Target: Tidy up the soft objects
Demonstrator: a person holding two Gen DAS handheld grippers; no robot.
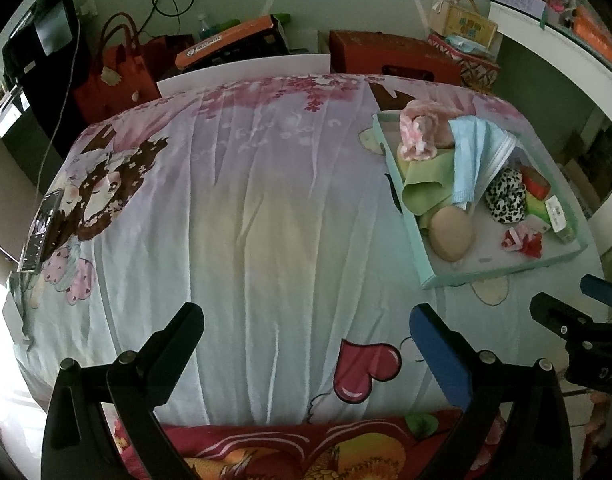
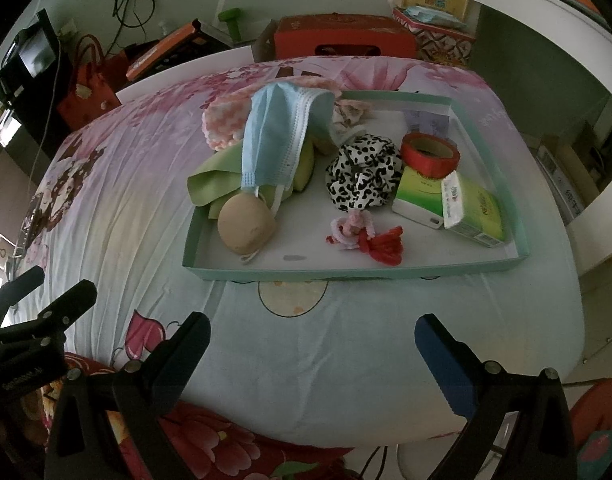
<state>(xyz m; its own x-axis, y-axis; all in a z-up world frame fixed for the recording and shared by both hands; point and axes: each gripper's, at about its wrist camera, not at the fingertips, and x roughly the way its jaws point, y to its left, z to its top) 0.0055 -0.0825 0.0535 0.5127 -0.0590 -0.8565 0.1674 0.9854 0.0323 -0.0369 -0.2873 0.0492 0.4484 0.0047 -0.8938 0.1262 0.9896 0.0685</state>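
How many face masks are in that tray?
1 that I can see: a blue mask draped over the pile at the tray's left side, above the beige pad. More could be hidden under the pile.

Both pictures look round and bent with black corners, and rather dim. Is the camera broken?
Not broken: both wrist views use fisheye lenses, hence the black corners. Left wrist view: the bed sheet bulges like a dome, with white glare at the lower left edge. Right wrist view: the tray looks warped; light is dim, focus sharp.
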